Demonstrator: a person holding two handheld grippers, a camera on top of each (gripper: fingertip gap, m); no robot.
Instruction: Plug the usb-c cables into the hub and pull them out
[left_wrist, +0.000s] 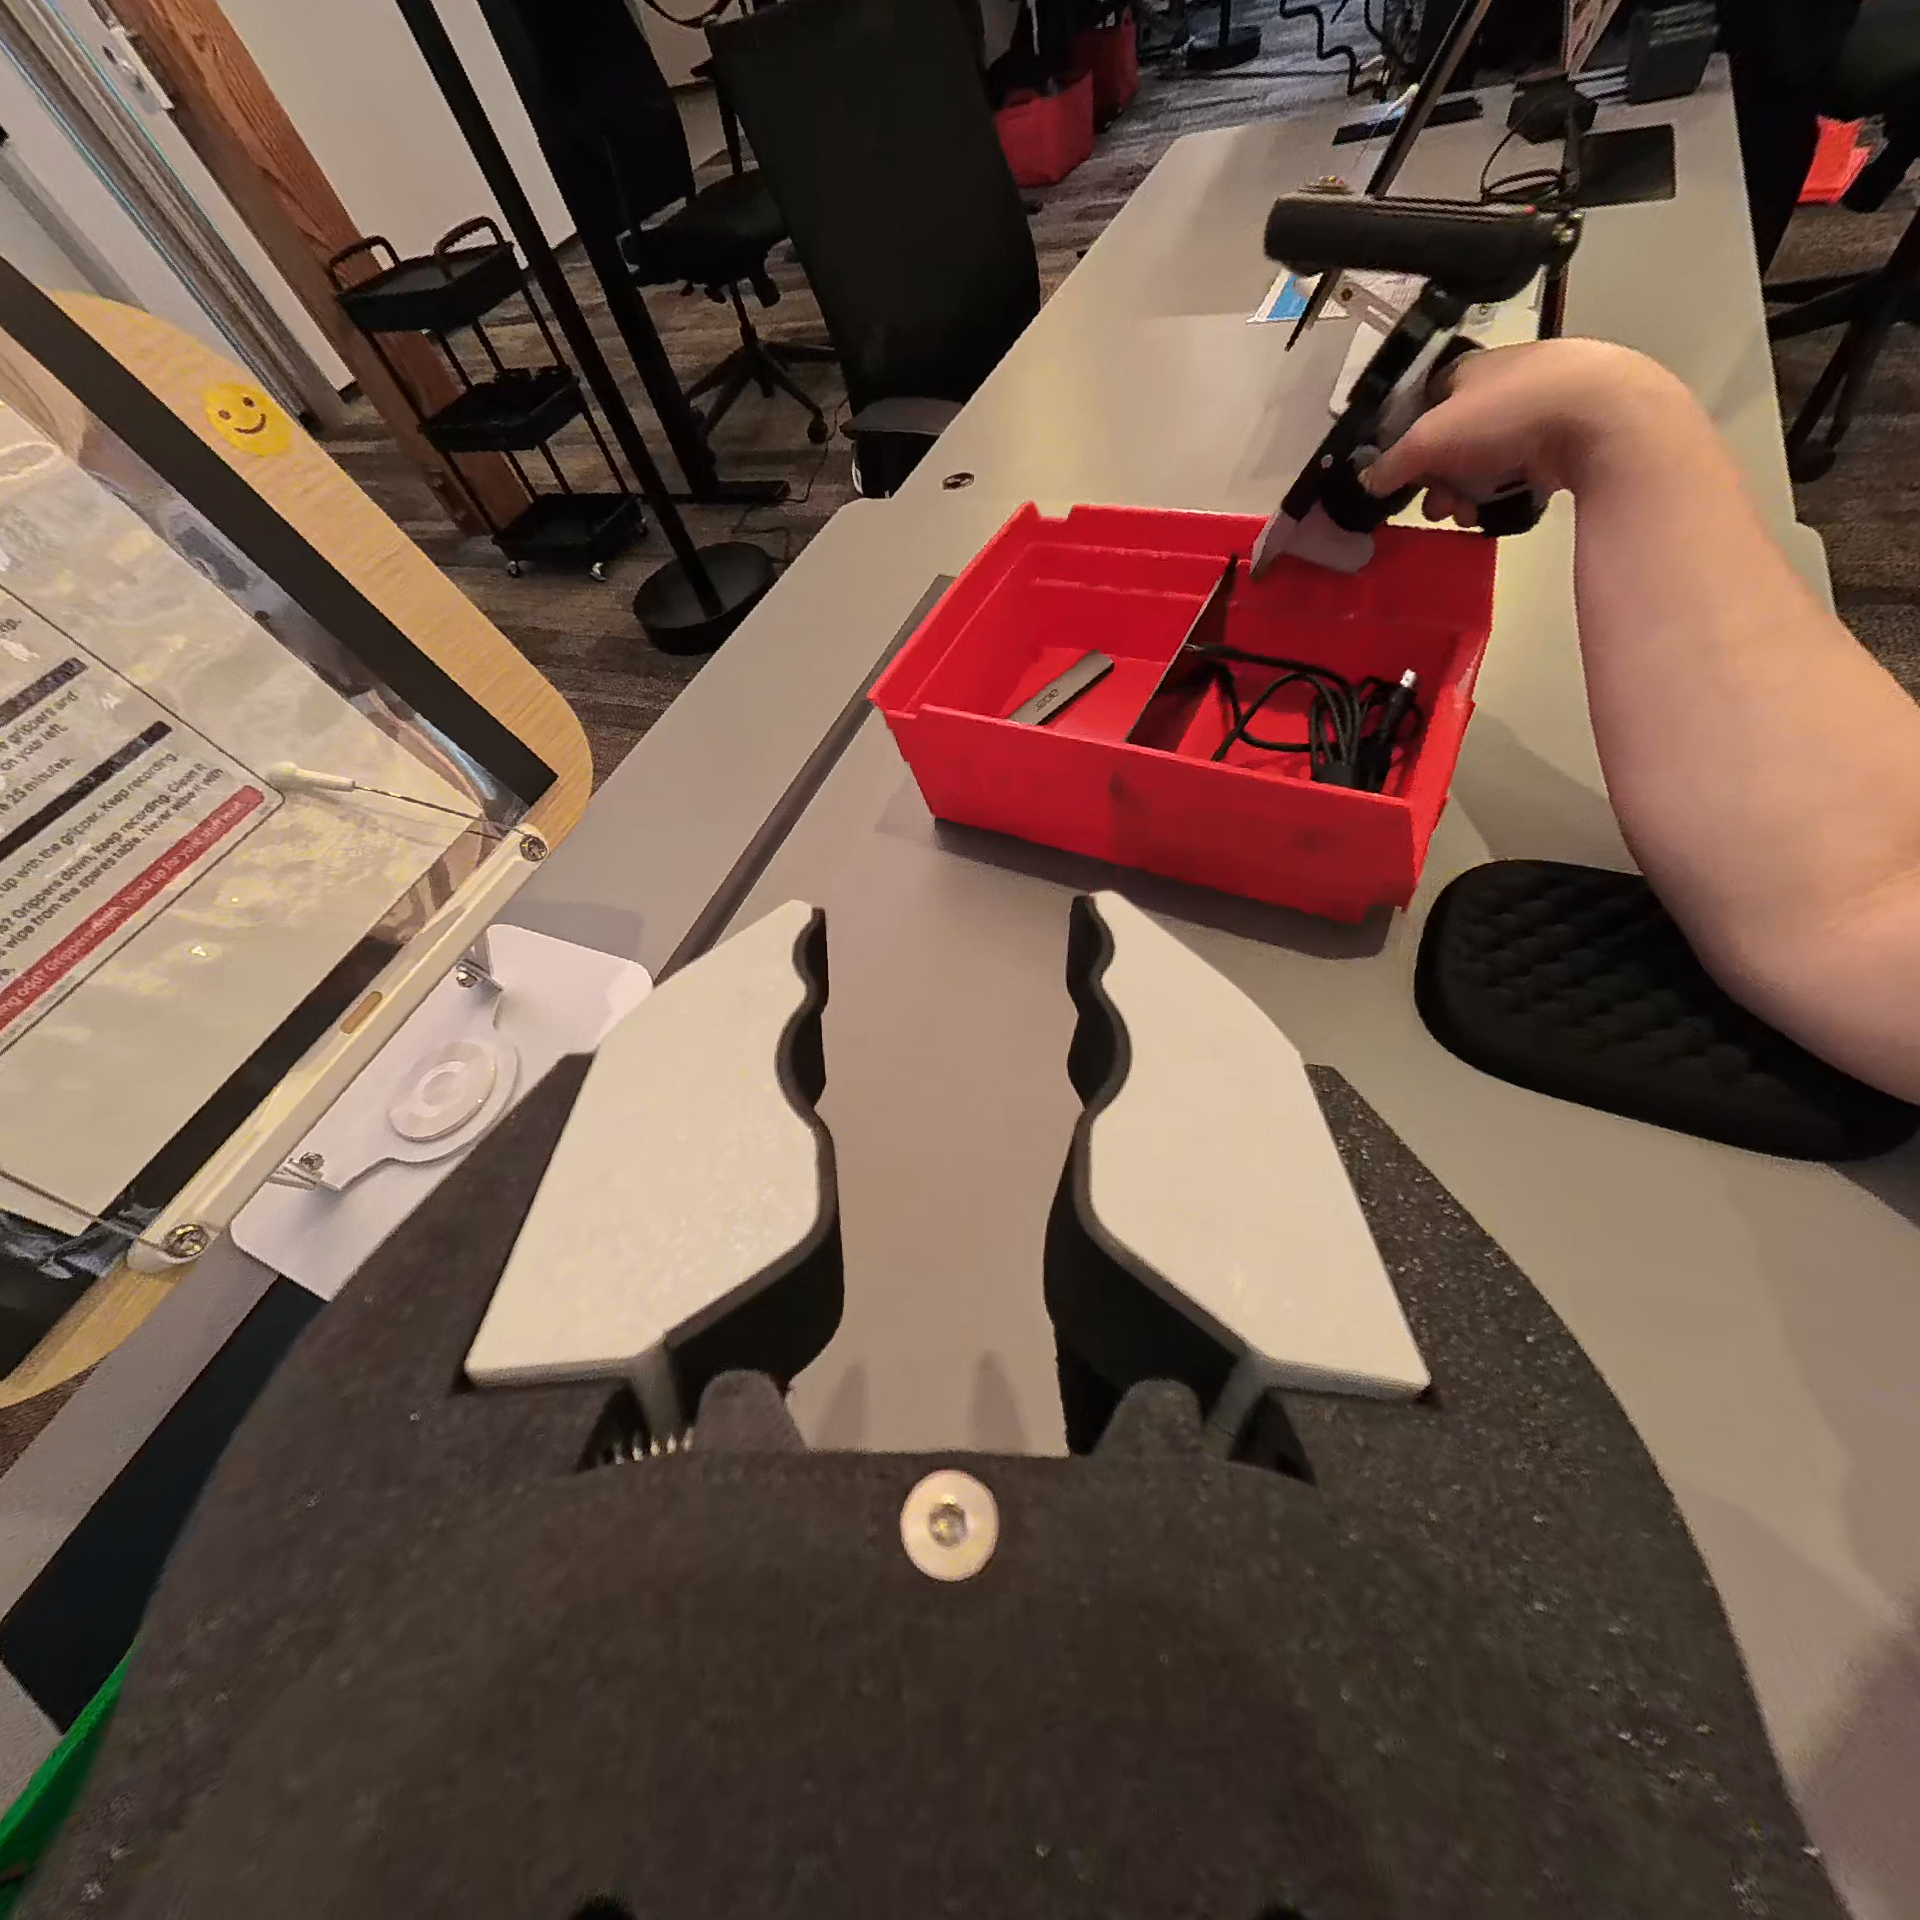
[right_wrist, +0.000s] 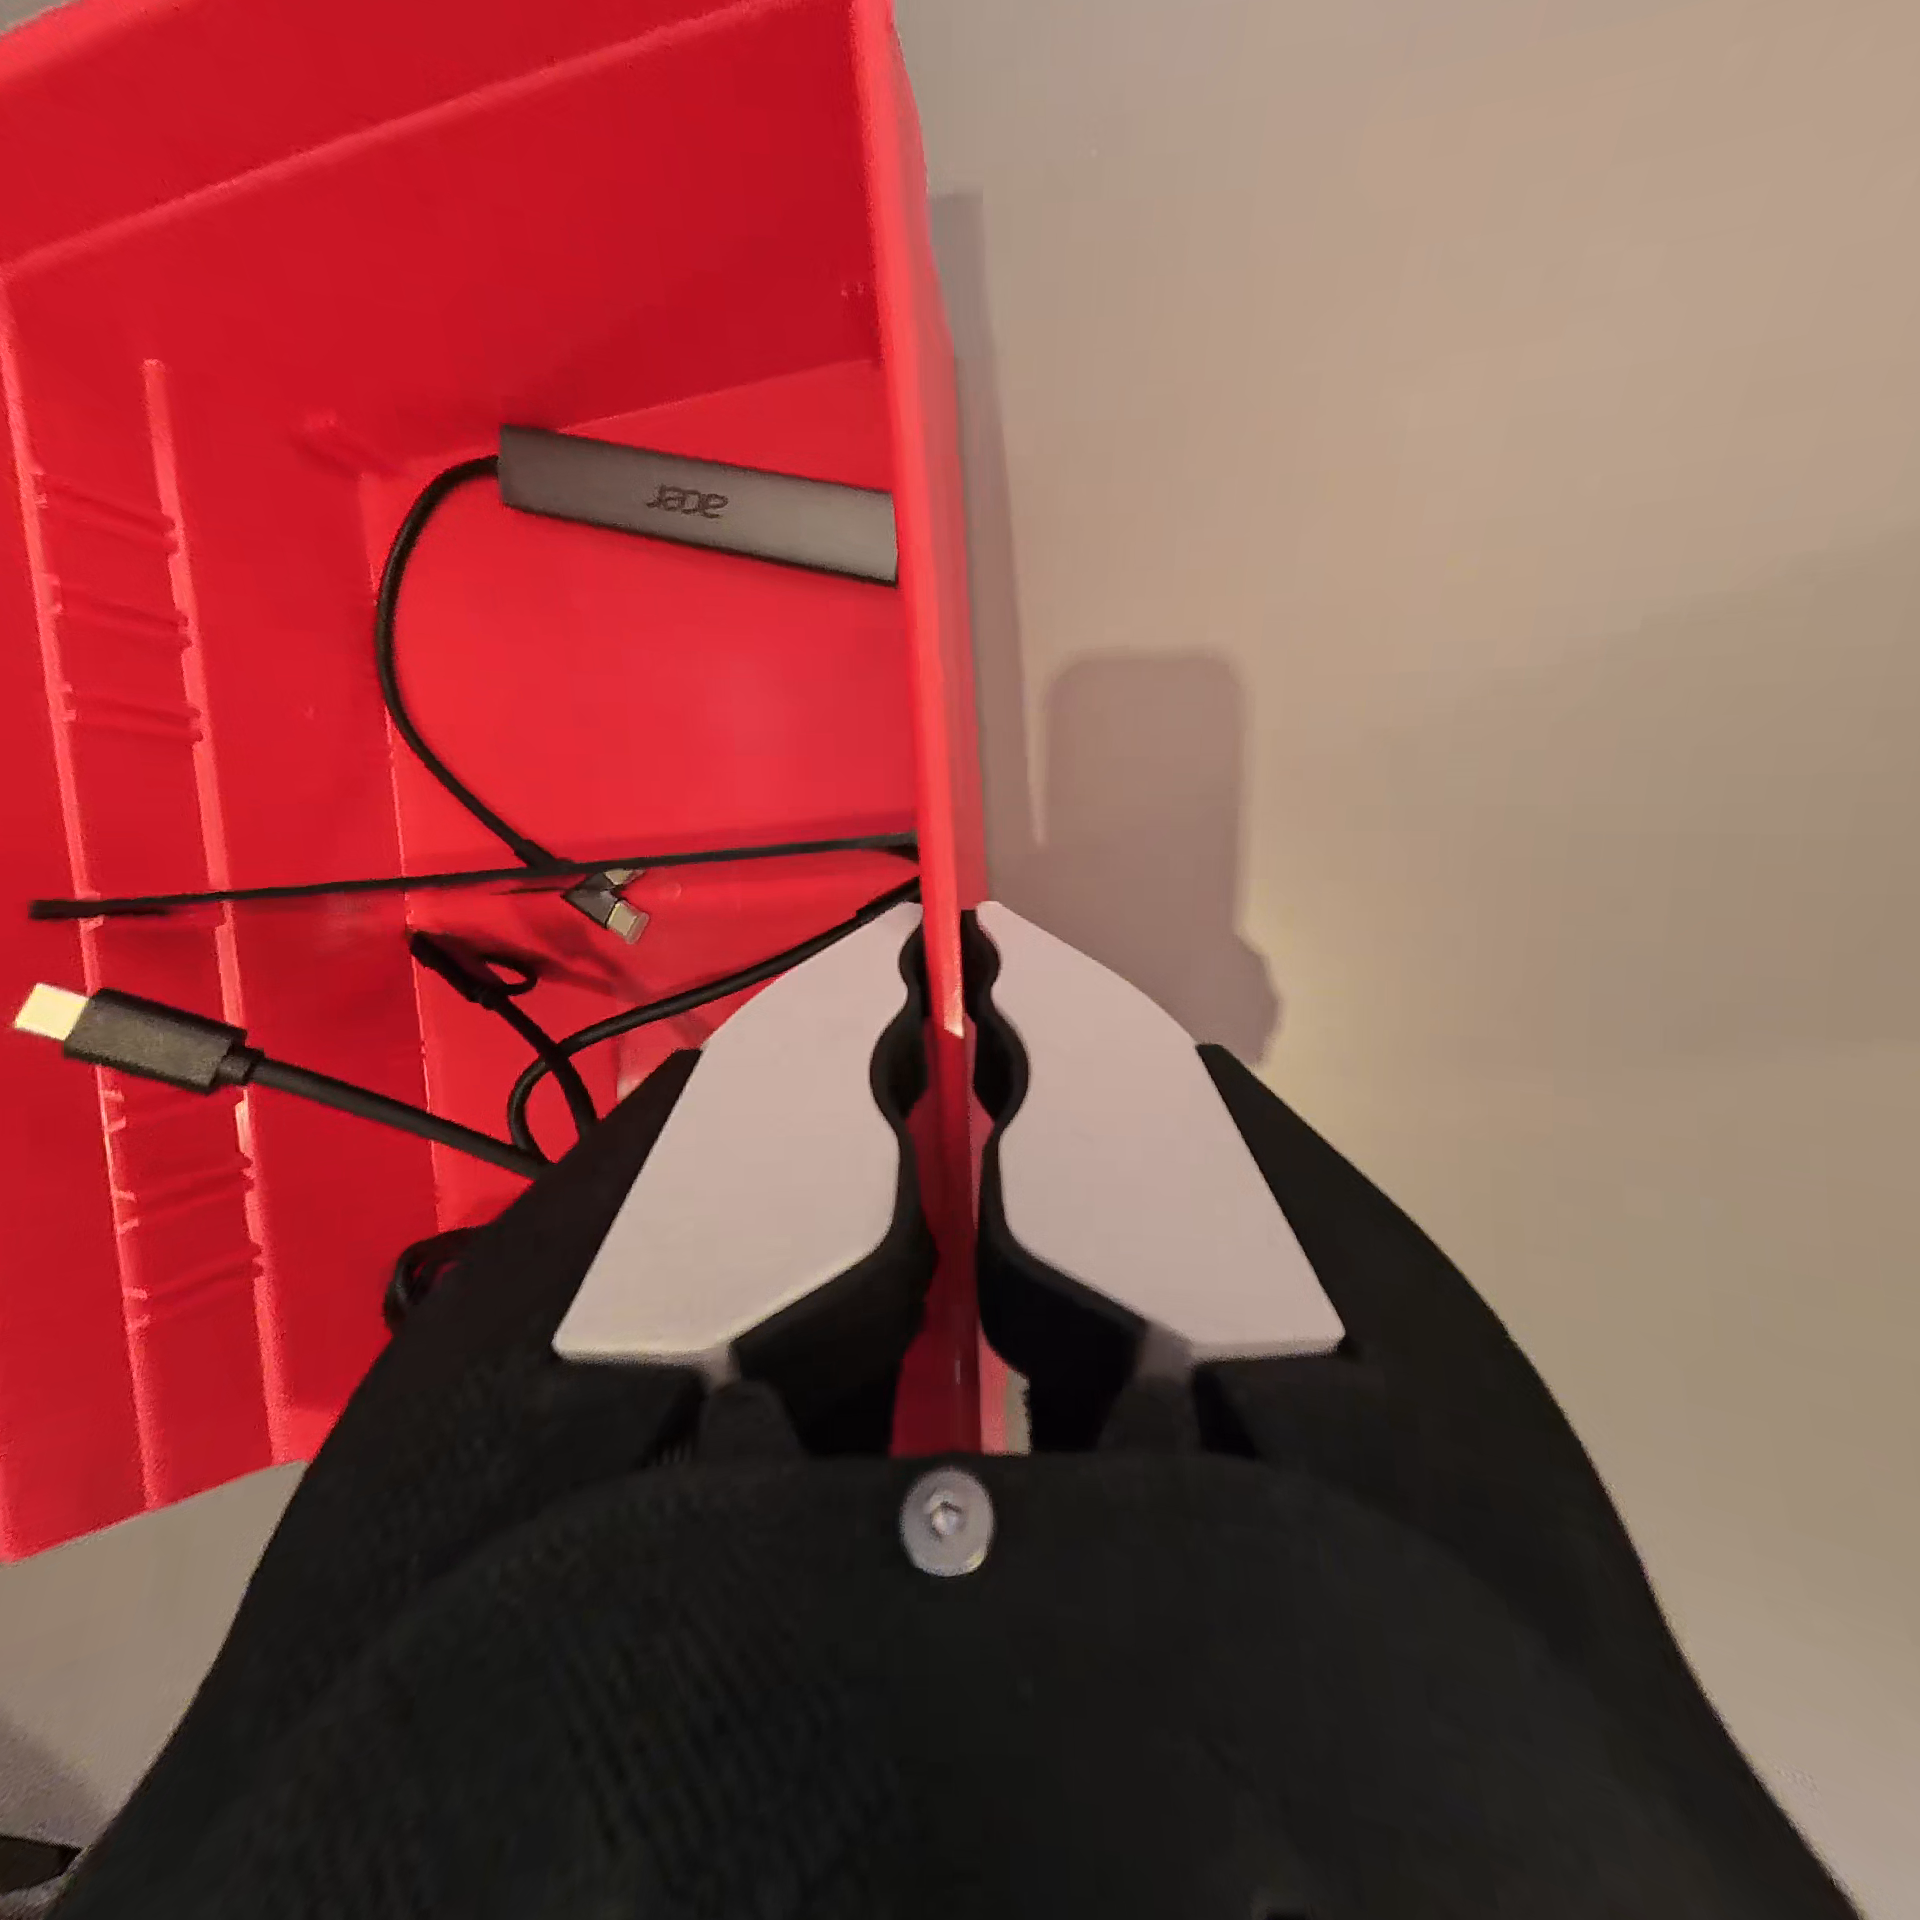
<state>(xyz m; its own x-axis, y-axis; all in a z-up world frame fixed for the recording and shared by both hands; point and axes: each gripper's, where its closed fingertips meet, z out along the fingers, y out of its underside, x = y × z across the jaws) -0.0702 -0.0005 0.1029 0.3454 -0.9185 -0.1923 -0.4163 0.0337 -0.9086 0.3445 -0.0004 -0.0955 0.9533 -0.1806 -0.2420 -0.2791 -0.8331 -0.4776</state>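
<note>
A red bin (left_wrist: 1143, 800) stands on the grey table (left_wrist: 1039, 416). A grey hub (left_wrist: 1060, 698) lies in its left compartment and black USB-C cables (left_wrist: 1330, 717) are coiled in its right one. My left gripper (left_wrist: 948, 925) is open and empty above the table, short of the bin. My right gripper (right_wrist: 948, 920) is shut on the bin's far wall (right_wrist: 904, 520), one finger inside and one outside; it also shows in the left wrist view (left_wrist: 1299, 540). In the right wrist view the hub (right_wrist: 696, 504) and a loose USB-C plug (right_wrist: 135, 1034) lie inside the bin.
A black padded wrist rest (left_wrist: 1621, 1018) lies right of the bin. A clear framed sign on a stand (left_wrist: 208, 831) is at the left table edge. A black handle device (left_wrist: 1403, 244) sits behind the bin. Chairs and a black cart (left_wrist: 499, 416) stand beyond the table. The left gripper's tips are roughly 45 centimetres from the right gripper's.
</note>
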